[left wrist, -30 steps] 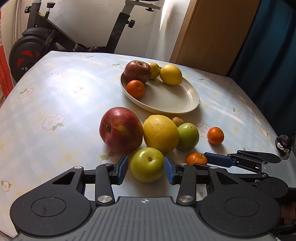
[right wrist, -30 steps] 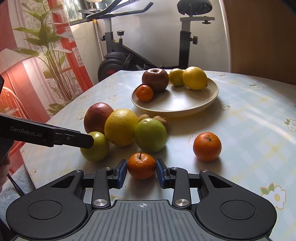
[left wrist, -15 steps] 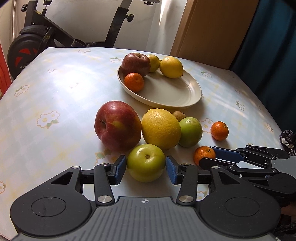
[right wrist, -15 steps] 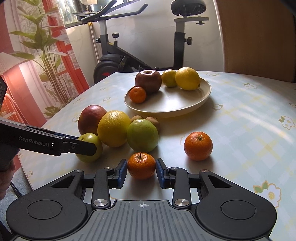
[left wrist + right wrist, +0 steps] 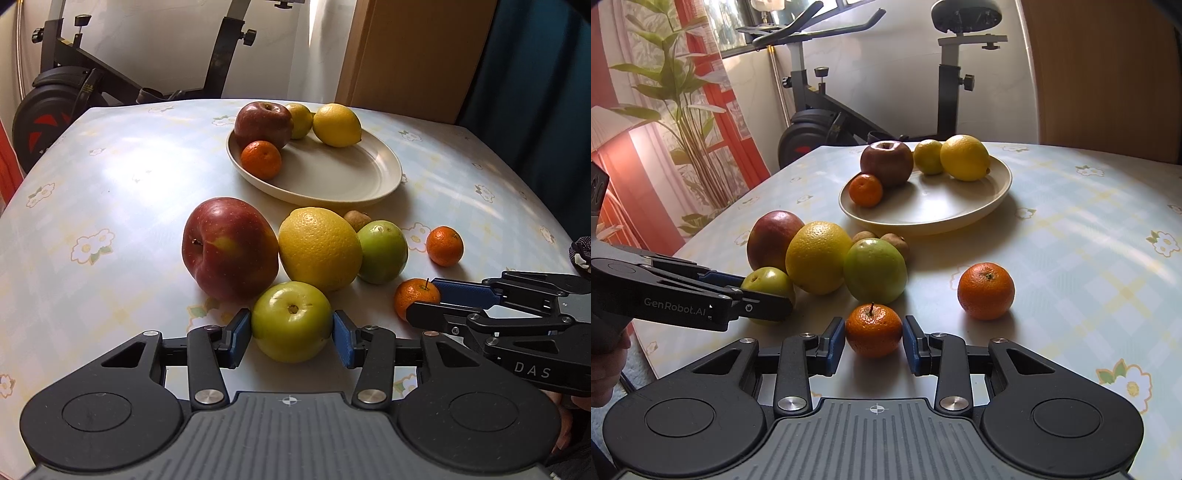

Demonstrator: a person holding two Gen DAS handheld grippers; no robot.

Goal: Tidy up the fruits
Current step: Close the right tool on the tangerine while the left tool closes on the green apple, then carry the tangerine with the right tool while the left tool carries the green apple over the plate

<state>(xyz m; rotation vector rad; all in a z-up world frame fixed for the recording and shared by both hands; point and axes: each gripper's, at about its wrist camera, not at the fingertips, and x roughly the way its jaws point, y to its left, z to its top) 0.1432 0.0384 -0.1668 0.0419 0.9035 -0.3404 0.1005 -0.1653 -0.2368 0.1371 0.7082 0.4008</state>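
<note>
A small green apple (image 5: 291, 325) rests on the table between the blue pads of my left gripper (image 5: 291, 332), which lie against both its sides. Behind it sit a big red apple (image 5: 229, 247), a large yellow citrus (image 5: 319, 247) and a larger green apple (image 5: 382, 251). My right gripper (image 5: 874, 339) is shut on a stemmed mandarin (image 5: 873, 328) that stands on the table. A second mandarin (image 5: 986, 290) lies loose to its right. The cream plate (image 5: 923, 225) farther back holds a dark red apple (image 5: 886, 162), a mandarin (image 5: 866, 190) and two lemons (image 5: 964, 157).
Two small brown kiwis (image 5: 895, 242) hide behind the larger green apple. The flowered tablecloth (image 5: 1089, 240) is bare on the right. An exercise bike (image 5: 820, 122) and a potted plant (image 5: 676, 92) stand beyond the far edge. A hand (image 5: 605, 365) holds the left gripper's handle.
My left gripper has pushed forward and tipped a little, so its pads now flank the green apple's middle. The right gripper and its mandarin have stayed put.
</note>
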